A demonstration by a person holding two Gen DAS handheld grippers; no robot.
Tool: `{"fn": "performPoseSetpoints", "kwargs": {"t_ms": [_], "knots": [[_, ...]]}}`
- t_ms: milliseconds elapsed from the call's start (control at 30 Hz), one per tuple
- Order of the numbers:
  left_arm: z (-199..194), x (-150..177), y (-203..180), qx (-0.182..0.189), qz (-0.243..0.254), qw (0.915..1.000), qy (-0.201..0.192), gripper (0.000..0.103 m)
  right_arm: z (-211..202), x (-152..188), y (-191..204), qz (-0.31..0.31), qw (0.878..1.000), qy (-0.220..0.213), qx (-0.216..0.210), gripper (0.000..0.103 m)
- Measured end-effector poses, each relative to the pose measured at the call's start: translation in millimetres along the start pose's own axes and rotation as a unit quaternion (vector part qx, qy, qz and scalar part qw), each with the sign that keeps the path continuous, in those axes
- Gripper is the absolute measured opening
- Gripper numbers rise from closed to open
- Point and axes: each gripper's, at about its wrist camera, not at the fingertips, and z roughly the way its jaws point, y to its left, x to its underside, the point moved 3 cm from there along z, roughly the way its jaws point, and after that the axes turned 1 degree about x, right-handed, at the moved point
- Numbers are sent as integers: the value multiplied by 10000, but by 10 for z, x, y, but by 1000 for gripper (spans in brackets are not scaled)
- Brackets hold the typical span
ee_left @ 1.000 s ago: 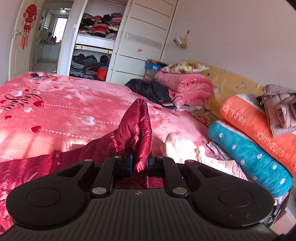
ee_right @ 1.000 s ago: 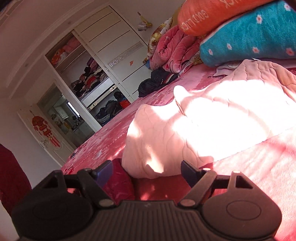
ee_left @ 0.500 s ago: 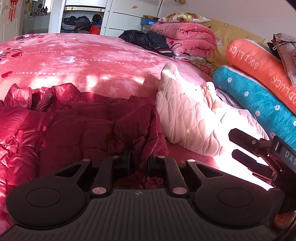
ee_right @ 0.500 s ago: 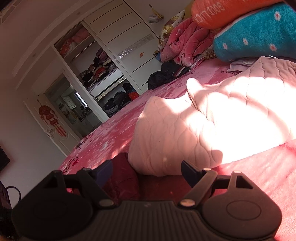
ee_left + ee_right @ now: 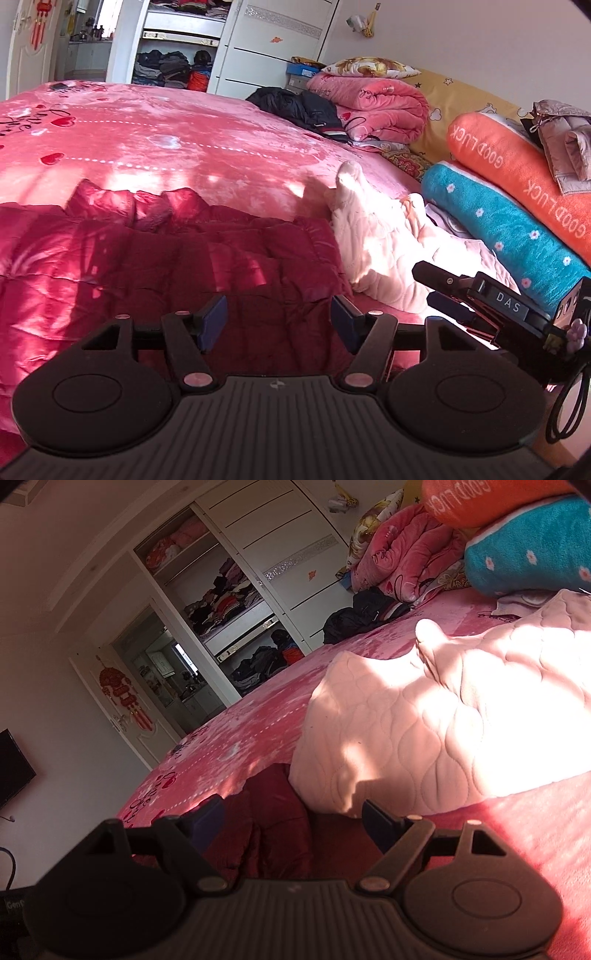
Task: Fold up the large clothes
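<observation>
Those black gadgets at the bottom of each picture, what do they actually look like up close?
Each is matte black plastic: a ribbed base, two round discs at the sides, and two angled fingers tipped with blue pads. Silver pivot pins show at the joints. The left gripper and right gripper match. Seen side-on, the right gripper bears a white "DAS" label, a small pink flower charm and a looped black cable.

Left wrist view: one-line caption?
Left gripper opening above the dark red puffer jacket spread on the pink bed.

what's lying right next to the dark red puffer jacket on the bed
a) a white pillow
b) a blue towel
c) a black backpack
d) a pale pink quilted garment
d: the pale pink quilted garment lies against the right edge of the dark red puffer jacket on the bed.
</observation>
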Motion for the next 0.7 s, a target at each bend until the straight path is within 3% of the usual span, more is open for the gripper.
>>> {"fn": "performPoseSetpoints", "kwargs": {"t_ms": [200,400,567,700], "knots": [[-275,62,850,-1335,-246,9907,-80,67,91,138,383,-594,9969,212,-479,82],[-350,86,1388,-1981,-557,9784,-204,62,285,421,862,-1345,9824,734,-1067,76],[-238,77,1586,-2365,-531,9701,-155,66,616,622,859,-1452,9791,1254,-670,71],[-195,83,1714,-2579,-531,9646,-162,66,831,650,838,-1456,9801,1227,-570,69]]}}
